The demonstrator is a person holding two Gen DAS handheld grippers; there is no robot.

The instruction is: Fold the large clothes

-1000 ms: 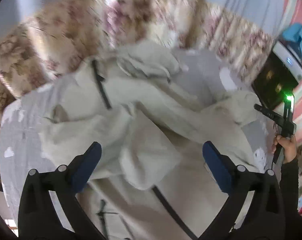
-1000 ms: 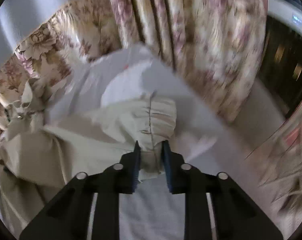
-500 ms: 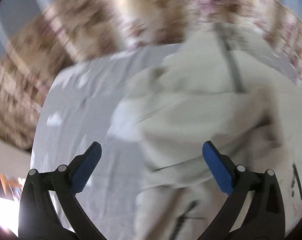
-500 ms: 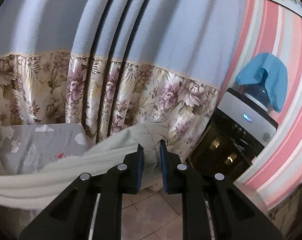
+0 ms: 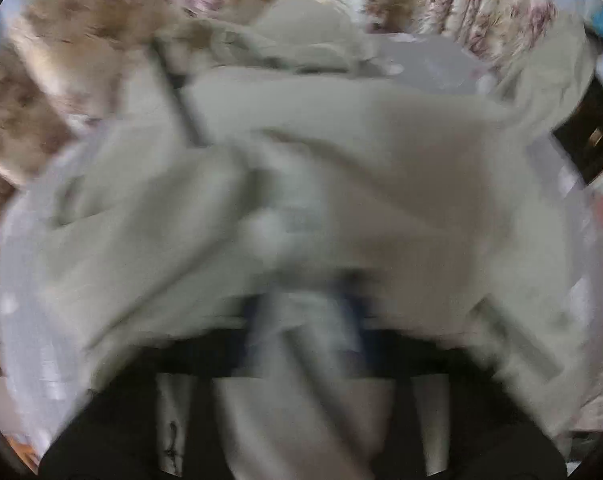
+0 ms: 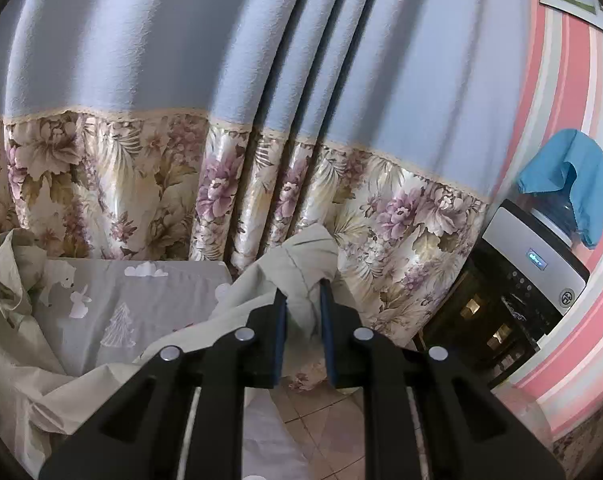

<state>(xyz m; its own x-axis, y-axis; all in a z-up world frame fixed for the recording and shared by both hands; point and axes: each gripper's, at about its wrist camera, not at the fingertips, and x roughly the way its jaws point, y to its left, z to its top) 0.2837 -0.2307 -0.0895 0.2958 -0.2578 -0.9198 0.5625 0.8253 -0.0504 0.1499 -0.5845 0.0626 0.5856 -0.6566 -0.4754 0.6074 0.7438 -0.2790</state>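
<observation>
A large pale beige jacket (image 5: 341,168) with a dark zipper lies crumpled on a grey printed sheet (image 5: 25,280); the left wrist view is heavily blurred. My left gripper (image 5: 305,320) appears closed on a fold of the jacket's cloth between its blue pads. My right gripper (image 6: 303,308) is shut on the jacket's sleeve cuff (image 6: 305,260) and holds it lifted off the bed's right end, the sleeve trailing left to the jacket body (image 6: 13,320).
Blue curtain with a floral lower band (image 6: 229,184) hangs behind the bed. A water dispenser (image 6: 533,288) with a blue cloth on top stands at right by a pink striped wall. Tiled floor (image 6: 321,432) lies below my right gripper.
My left gripper was open above the jacket; it swung left, then back, and now its pads are close together on the cloth. My right gripper lifted the cuff up and to the right.
</observation>
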